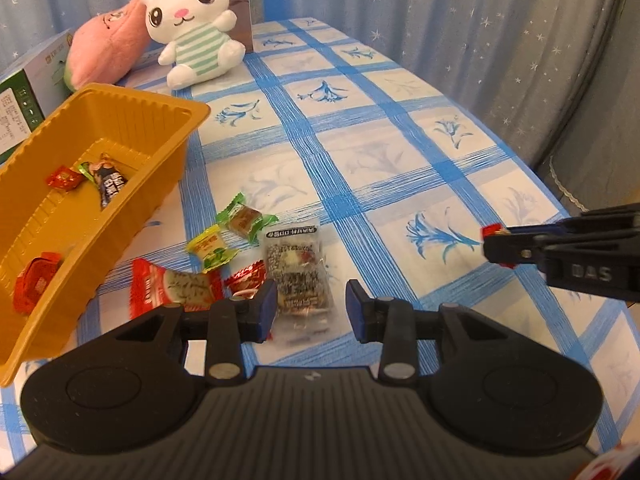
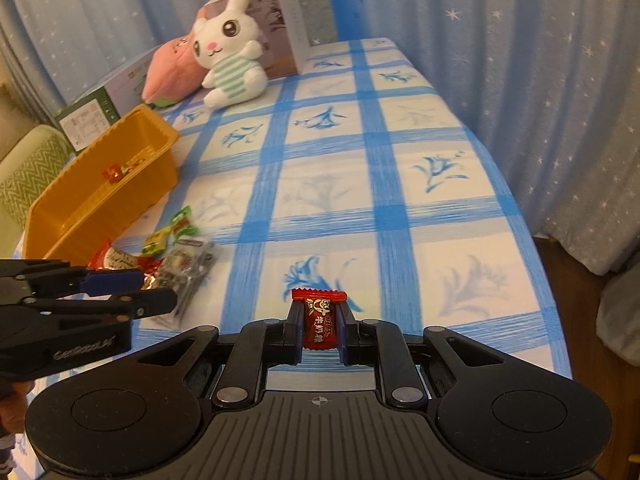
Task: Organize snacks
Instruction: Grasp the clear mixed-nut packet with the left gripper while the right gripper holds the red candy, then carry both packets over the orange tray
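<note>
Right wrist view, nearest first: my right gripper (image 2: 320, 330) is clamped on a small red candy (image 2: 319, 322), the wrapper standing upright between the pads with its crimped top edge clear above them. The piece is off the cloth — the blue-checked tablecloth (image 2: 420, 216) shows beyond it.

Left wrist view: my left gripper (image 1: 311, 306) stands part-open and holds nothing; its pads hover over the near end of a clear packet of dark seeded snack (image 1: 298, 270), which lies flat with its long axis running away from the jaws (roughly in line with the fingers, so the pads would close across its short width). Just left of that packet lie a red-and-white long wrapper (image 1: 176, 286), a small red candy wrapper (image 1: 246, 278), a yellow-green sweet (image 1: 212, 250) and a green-ended sweet (image 1: 244, 220), all loosely bunched.

Farther left sits the orange tray (image 1: 168, 128), its long axis running from near-left to far-right; a few wrapped sweets already lie in it.

The relation that matters, as I judge it: the tray lies well to the left of my right gripper, across the loose pile and past the left gripper — the left one is much the nearer to the tray. Carrying the red candy there means crossing over my own left tool.

Beyond, a white plush rabbit (image 1: 192, 20) and a pink plush (image 1: 108, 44) lean at the table's far end.
</note>
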`<state>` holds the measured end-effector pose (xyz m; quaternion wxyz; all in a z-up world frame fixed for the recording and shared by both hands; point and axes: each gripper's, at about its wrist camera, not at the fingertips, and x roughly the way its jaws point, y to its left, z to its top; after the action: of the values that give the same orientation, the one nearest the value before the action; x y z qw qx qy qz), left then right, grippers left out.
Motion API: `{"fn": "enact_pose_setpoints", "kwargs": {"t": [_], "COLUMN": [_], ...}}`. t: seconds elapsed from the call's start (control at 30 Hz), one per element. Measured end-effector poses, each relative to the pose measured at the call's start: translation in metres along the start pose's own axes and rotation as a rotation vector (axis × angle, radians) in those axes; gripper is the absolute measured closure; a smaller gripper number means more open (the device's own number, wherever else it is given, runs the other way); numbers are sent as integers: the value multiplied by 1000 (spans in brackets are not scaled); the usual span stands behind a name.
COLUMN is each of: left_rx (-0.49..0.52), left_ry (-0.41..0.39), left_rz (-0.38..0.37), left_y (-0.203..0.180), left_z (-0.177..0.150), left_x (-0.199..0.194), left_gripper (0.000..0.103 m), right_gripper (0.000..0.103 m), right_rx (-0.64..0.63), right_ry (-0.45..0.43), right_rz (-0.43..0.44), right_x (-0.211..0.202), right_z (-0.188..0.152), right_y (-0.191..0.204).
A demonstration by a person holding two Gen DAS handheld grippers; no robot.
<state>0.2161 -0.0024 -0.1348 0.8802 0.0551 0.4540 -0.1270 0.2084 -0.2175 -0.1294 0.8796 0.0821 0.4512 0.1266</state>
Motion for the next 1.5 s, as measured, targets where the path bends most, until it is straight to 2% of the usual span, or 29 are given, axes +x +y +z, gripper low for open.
{"fn": "enact_pose_setpoints", "kwargs": {"t": [0.1,0.4,0.67,1.03,1.5], "left_rx": [-1,-8,-16,-100,-207], "left_ry": [15,68,61,-7,-58], "left_rz": [23,29,24,-7,79], "left_y": [1,7,6,9,29], "left_z": [3,12,12,7,-18], "left_x": [11,38,35,-15,-84], "left_gripper": [69,66,68,69,69], "right_gripper": [87,87,87,87,87], "right_rx": [14,36,37,12,-104], "right_ry": [1,9,8,-17,-14], "right_rz": [-6,-14,-5,52,208], "right_x": [-1,0,2,-8,-17], "right_z": [0,1,3,10,16], "right_y": [-5,-16,-21,-14,37]}}
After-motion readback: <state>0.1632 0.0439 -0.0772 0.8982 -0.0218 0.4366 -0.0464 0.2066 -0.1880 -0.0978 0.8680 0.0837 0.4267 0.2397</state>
